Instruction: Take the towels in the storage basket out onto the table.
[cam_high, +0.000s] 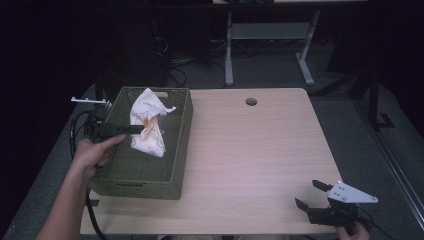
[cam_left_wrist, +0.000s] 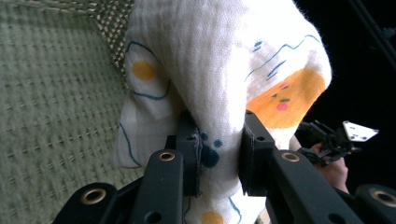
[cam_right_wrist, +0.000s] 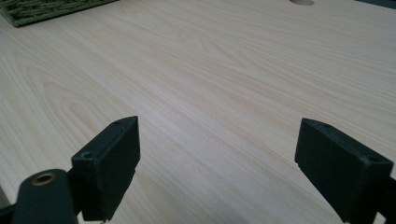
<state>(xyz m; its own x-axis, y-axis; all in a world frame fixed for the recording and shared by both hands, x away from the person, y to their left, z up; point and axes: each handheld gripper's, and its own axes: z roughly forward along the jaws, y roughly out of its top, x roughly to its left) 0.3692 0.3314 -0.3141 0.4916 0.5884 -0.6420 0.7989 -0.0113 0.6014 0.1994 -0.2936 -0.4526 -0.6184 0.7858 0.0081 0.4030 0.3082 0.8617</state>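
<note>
Currently: your left gripper (cam_left_wrist: 218, 156) clamped on cloth (cam_high: 148, 125), held over green basket (cam_high: 182, 145). Right gripper (cam_high: 313, 195) jaws apart, idle nr table (cam_high: 250, 150) edge. Next, prob.: lift cloth clear or lower & release.

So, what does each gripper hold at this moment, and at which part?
The left gripper pinches the white printed cloth at a bunched fold, above the green basket. The right gripper is open and holds nothing, over the table.

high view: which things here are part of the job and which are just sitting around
In the job:
- white printed cloth
- green woven basket
- left gripper, jaws shut on the cloth

Just there:
- right gripper, jaws open over bare table
- metal frame behind
</note>
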